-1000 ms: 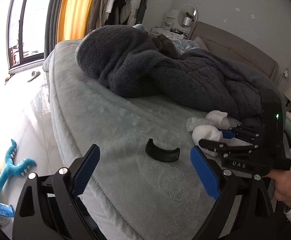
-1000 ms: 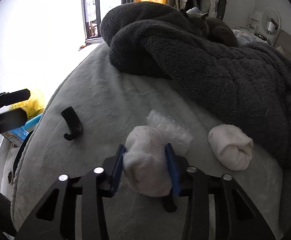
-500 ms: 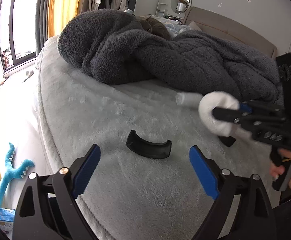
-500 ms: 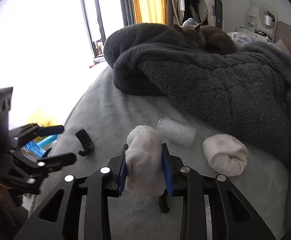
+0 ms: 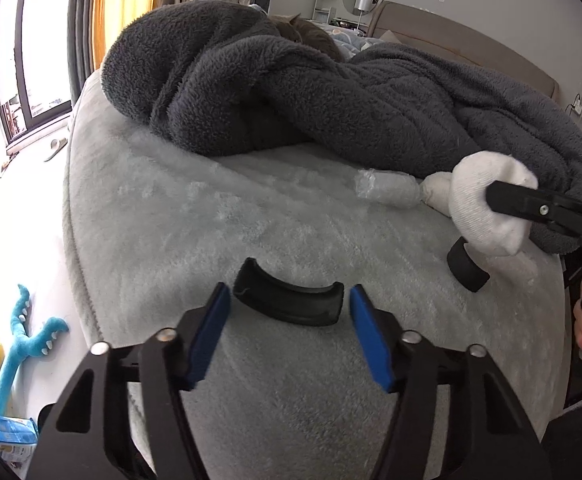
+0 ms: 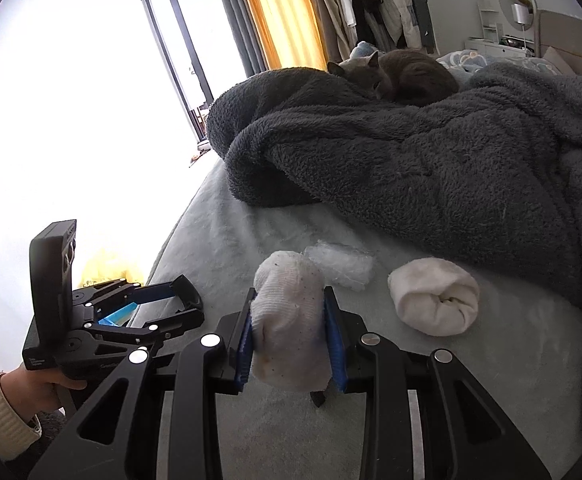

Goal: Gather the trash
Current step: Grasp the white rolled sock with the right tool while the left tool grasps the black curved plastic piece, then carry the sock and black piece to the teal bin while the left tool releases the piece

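On the near edge of the bed point(image 5: 139, 216), the curved black piece point(image 5: 287, 300) lies just ahead of your left tongs point(image 5: 287, 336), its long axis running left to right across the gap; the pads are closing around its ends but not yet pressing. Your right tongs point(image 6: 289, 340), off to the right, are clenched on a balled white sock point(image 6: 287, 320).

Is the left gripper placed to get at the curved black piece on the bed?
Probably yes: the left gripper has its closing jaws either side of the curved black piece, nothing lies between, and the pads are not yet touching it.
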